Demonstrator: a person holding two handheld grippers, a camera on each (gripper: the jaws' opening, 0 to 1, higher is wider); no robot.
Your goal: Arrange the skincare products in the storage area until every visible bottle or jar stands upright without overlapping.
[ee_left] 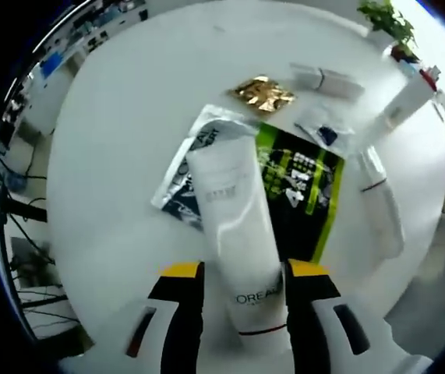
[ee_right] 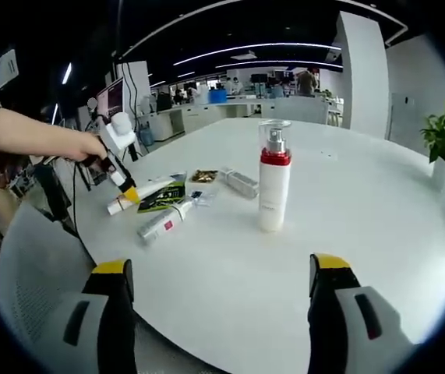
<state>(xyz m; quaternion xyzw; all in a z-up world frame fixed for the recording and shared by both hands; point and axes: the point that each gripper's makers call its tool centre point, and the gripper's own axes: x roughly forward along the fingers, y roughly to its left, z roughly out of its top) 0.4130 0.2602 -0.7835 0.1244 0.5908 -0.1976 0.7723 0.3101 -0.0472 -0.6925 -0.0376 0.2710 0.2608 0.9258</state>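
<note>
Gripping was in hand: the left gripper was clamped on a lying tube on the table. The right gripper was held apart — empty. Uprighting beside the standing bottle was judged next.

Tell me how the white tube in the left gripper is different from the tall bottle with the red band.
The tube lies flat on the table; the bottle stands upright. The tube sits between the left gripper's jaws; the bottle stands alone, with the right gripper open and well short of it. The bottle has a clear cap over a pump; the tube's body is plain white with printed lettering. Both are mostly white with some red.
</note>
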